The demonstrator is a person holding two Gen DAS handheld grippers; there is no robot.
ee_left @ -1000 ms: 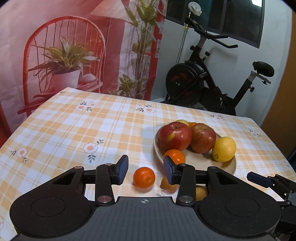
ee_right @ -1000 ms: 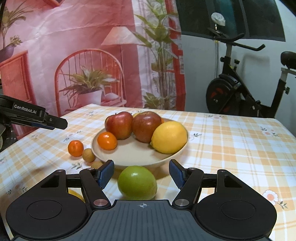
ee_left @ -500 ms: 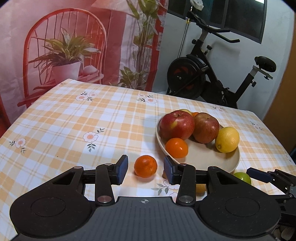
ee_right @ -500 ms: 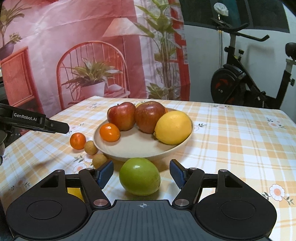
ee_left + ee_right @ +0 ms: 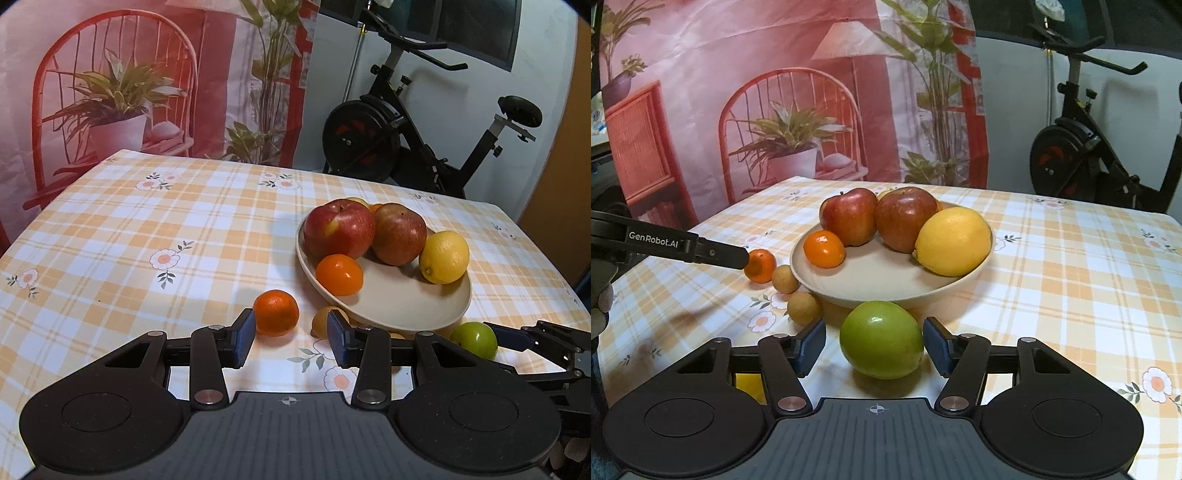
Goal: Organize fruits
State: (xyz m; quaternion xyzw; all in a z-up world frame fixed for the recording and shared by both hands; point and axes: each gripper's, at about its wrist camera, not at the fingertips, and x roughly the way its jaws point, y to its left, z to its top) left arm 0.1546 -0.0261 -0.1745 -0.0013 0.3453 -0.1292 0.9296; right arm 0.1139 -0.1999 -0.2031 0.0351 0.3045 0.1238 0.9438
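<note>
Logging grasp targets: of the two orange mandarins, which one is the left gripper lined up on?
The mandarin on the tablecloth, just ahead of the open left gripper and untouched. The other mandarin lies in the plate by the red apples.

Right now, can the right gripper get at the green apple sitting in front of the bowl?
Probably yes: the right gripper is open, its fingers flank the green apple, and nothing sits between them.

The worktop (image 5: 110, 236) lies open on the far left. On the right, the plate (image 5: 388, 310) blocks passage, with small brown fruits (image 5: 804, 308) crowding its near rim.
</note>
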